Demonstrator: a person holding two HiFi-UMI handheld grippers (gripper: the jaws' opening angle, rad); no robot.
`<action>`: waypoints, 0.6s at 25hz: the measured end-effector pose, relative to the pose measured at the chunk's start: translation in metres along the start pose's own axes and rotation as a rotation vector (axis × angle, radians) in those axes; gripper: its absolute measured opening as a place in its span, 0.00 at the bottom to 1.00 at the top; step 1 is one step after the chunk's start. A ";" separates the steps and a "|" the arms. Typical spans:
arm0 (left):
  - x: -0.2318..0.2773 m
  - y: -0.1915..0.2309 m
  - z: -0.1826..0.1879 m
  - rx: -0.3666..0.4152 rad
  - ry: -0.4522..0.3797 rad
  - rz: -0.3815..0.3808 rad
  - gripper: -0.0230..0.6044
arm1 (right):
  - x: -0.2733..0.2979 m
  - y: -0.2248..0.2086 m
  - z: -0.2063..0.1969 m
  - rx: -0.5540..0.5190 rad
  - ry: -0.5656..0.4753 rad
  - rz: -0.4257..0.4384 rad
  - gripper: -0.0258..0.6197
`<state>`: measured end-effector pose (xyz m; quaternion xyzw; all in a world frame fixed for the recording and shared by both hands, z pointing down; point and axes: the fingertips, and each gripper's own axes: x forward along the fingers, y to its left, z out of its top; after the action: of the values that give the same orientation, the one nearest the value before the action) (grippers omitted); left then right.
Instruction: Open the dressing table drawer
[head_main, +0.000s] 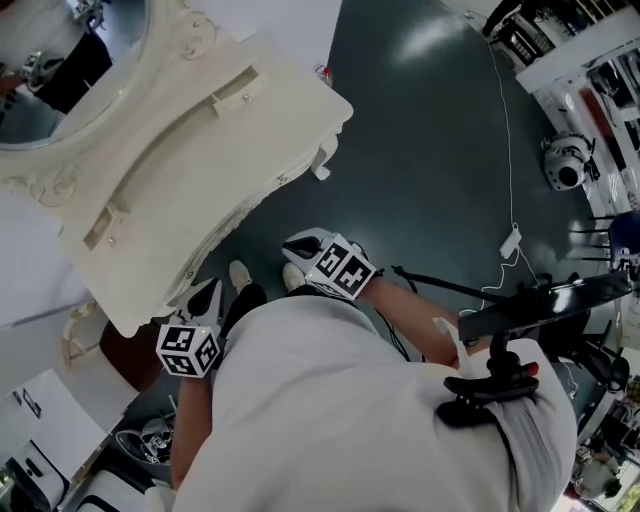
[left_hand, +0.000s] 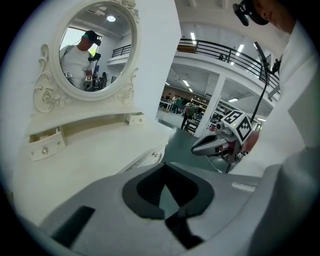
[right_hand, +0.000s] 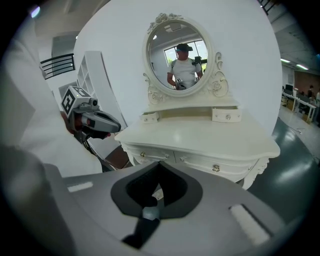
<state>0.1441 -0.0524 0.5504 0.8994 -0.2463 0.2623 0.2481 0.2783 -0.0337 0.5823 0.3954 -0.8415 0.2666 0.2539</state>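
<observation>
The cream dressing table (head_main: 200, 170) with an oval mirror (head_main: 60, 70) stands at the upper left of the head view. Its front drawers (right_hand: 200, 162), fitted with small knobs (right_hand: 216, 168), face the right gripper view. My left gripper (head_main: 210, 288) hangs just off the table's front edge, shut and holding nothing, its tip (left_hand: 165, 164) over the tabletop edge. My right gripper (head_main: 295, 243) is further right, in front of the table and apart from it. Its jaws (right_hand: 159, 164) look shut and hold nothing. Each gripper shows in the other's view: the right gripper (left_hand: 220, 140), the left gripper (right_hand: 95, 120).
Two small upper drawers (right_hand: 227, 115) sit under the mirror. A red-brown seat (head_main: 125, 355) stands at the table's left end. The person's shoes (head_main: 240, 275) rest on the dark green floor. A white cable with a box (head_main: 510, 240) lies to the right, near shelving.
</observation>
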 end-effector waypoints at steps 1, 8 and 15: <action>0.000 -0.001 -0.001 -0.001 0.002 -0.001 0.04 | 0.000 0.001 -0.001 -0.003 0.002 0.000 0.04; 0.003 -0.004 -0.007 -0.014 0.015 -0.009 0.04 | 0.003 0.006 -0.004 -0.002 0.000 0.009 0.04; 0.007 -0.015 -0.013 -0.016 0.042 -0.009 0.04 | 0.000 0.003 -0.014 0.011 -0.007 0.016 0.04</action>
<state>0.1532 -0.0360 0.5592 0.8928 -0.2392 0.2780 0.2616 0.2788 -0.0231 0.5922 0.3910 -0.8440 0.2719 0.2466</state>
